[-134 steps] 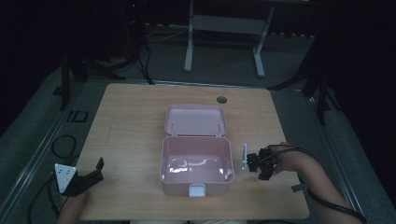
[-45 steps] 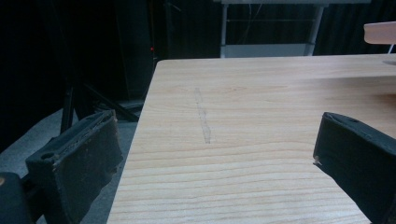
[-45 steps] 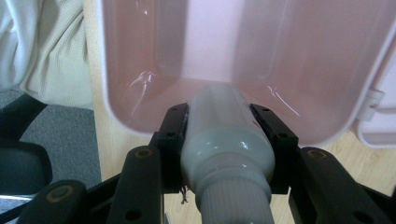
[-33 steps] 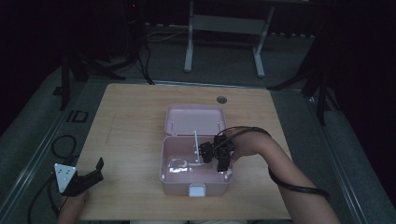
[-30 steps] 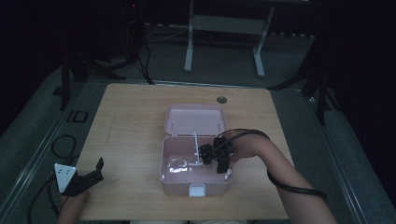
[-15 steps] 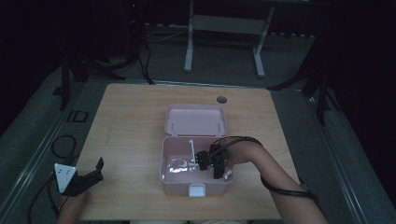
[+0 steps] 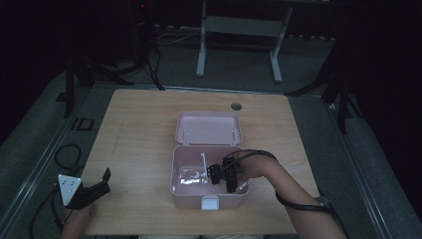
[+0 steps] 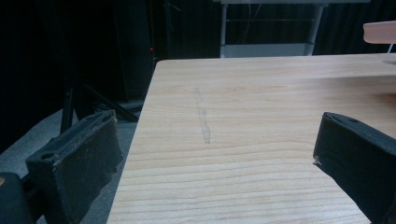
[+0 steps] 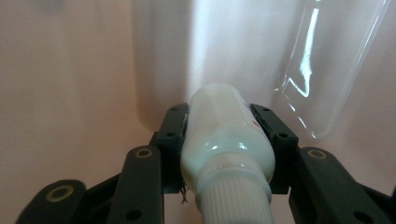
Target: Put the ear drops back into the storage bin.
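Observation:
An open pink box (image 7: 175, 185) stands mid-table, its lid (image 7: 209, 128) lying flat behind it. My right gripper (image 7: 212, 174) is down inside the box, shut on a white tube (image 7: 203, 163). In the right gripper view both pads press the sides of the tube (image 9: 224, 135), its ribbed cap toward the camera, with my right gripper (image 9: 226, 121) close to the pink inner wall. A clear plastic item (image 7: 191, 176) lies in the box beside the tube. My left gripper (image 7: 102, 181) rests at the table's front left, open, with nothing between its fingers (image 8: 74, 154).
The wooden table (image 7: 139, 149) has bare surface left of the box. A round cable hole (image 7: 236, 106) sits near the far edge. Metal stand legs (image 7: 201, 55) and cables lie on the dark floor beyond the table.
The right gripper carried the white tube from beside the box's right side into the box, then sank lower and leftward inside it. The left gripper stayed put.

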`<state>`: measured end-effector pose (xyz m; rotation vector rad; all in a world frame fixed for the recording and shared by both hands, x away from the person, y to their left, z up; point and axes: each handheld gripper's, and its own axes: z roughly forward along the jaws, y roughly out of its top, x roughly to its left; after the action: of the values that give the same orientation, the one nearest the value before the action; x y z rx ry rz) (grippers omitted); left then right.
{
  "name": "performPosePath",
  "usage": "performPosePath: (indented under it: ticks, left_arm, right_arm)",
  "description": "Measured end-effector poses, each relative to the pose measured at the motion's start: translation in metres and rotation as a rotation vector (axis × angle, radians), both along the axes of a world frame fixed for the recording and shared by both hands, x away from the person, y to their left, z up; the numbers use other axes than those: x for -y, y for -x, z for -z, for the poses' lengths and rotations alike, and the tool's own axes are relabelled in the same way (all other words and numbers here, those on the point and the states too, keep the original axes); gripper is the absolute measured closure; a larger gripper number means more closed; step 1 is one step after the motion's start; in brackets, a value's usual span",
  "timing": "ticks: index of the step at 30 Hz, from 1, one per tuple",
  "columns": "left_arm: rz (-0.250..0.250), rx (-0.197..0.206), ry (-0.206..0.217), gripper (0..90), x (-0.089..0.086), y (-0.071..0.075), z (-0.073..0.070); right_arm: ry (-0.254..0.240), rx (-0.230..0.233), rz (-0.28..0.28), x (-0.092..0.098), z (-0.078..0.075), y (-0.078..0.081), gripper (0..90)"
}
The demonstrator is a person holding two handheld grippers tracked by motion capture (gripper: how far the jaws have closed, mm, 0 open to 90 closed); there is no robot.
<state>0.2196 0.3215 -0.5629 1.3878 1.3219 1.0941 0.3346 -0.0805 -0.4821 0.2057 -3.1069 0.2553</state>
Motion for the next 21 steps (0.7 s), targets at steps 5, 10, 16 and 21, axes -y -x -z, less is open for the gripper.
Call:
performPosePath:
  ticks: [5, 10, 16, 21]
  left_arm:
    - [0.000, 0.000, 0.000, 1.0, 0.000, 0.000, 0.000]
    - [0.002, 0.000, -0.001, 1.0, 0.000, 0.000, 0.000]
    - [0.003, 0.001, -0.001, 1.0, 0.000, 0.000, 0.000]
    - [0.003, 0.002, -0.001, 1.0, 0.000, 0.000, 0.000]
  right_arm:
    - [0.018, -0.009, -0.006, 0.000, 0.007, 0.000, 59.4]
    - [0.040, -0.010, -0.006, -0.002, 0.014, 0.000, 59.4]
    - [0.045, -0.017, 0.006, -0.003, 0.018, -0.001, 59.2]
    - [0.058, -0.030, 0.012, -0.003, 0.018, -0.001, 57.0]
